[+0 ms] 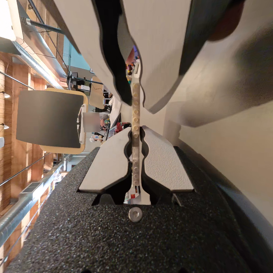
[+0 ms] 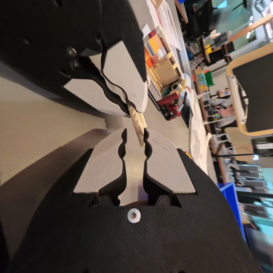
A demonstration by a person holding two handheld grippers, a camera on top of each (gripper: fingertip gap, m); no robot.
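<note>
The left tool (image 1: 136,130) is clamped on a long cream studded strip (image 1: 135,112), both black pads pressed against its sides. The strip runs straight out past the fingertips and into the right tool (image 1: 136,94), which faces it head-on from just beyond.

In the right wrist view the right tool (image 2: 135,131) stands parted. The strip (image 2: 138,127) slants between its pads, its free end lying against the right-hand pad (image 2: 147,138), with open air between it and the other pad. The strip's far end is pinched in the left tool (image 2: 130,105), whose pads close on it.

The two tools' fingertips nearly meet around the strip, so little room is left there. To the strip's left, in the right wrist view, the pale desk (image 2: 37,115) lies bare and shadowed.

To the strip's right a brick building (image 2: 165,69) in tan, orange and dark red stands on the desk. Beyond it are white paper sheets (image 2: 167,19), and a white cloth (image 2: 199,140) hangs over the desk's far edge. A blue bin (image 2: 230,206) sits lower right of the strip.

Farther right a wood-rimmed dark panel (image 2: 257,100) stands before cluttered benches, where a person (image 2: 226,113) sits. In the left wrist view, left of the strip, are ducts and wooden walls.
</note>
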